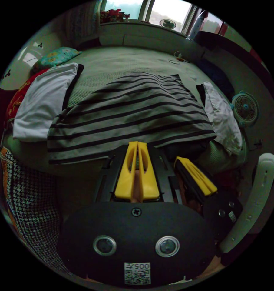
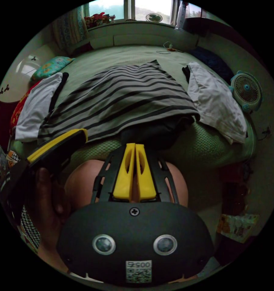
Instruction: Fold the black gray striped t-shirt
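Green quilted bed point(image 1: 124, 63) under a bright window carries the work: the t-shirt point(image 1: 133, 112) lies spread across its middle, near hem toward the bed's near edge. It looks like thin, soft knit — light, limp, likely to sag and drag when lifted, not slippery or fragile. It should be taken by pinching an edge or corner of the near hem, one corner per side, so the cloth hangs evenly; a grip in the middle would probably bunch it. Its face is gray with thin black stripes running across, mostly flat, with a dark fold of cloth showing under the near edge in the right gripper view point(image 2: 156, 128).

Just short of that hem sit both tools. The left hand-held gripper point(image 1: 137, 145) has its yellow jaws drawn nearly together, nothing between them. The right hand-held gripper point(image 2: 134, 147) is likewise narrow and empty, tips near the dark fold.

Outward — a white garment point(image 1: 43, 103) lies at one side, a second white garment point(image 1: 223, 118) at the other, and a small fan point(image 1: 245, 109) stands beyond the bed's edge.
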{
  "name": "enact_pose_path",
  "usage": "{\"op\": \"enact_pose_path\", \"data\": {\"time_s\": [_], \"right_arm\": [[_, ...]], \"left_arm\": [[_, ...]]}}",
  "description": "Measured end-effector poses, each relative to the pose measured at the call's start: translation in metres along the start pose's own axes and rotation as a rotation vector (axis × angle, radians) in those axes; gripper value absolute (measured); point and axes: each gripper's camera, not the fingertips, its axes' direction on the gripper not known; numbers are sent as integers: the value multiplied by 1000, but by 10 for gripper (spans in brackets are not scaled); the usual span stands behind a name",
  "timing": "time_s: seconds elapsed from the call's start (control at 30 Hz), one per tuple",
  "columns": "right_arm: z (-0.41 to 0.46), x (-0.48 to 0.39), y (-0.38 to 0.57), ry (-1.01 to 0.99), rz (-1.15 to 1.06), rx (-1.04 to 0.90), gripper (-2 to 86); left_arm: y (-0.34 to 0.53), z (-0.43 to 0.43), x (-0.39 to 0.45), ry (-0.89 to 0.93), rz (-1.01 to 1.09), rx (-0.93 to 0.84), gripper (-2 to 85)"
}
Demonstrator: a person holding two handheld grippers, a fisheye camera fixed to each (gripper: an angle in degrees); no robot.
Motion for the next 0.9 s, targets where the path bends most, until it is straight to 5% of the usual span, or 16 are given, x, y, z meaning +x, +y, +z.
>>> {"op": "enact_pose_path", "data": {"time_s": [0.63,0.9], "right_arm": [[0,20,3,-31,1,4,-11],[-2,36,3,-104,9,28,-11]], "left_arm": [[6,-31,-16,122,144,66,0],[25,-38,-44,-87,293,72,11]]}}
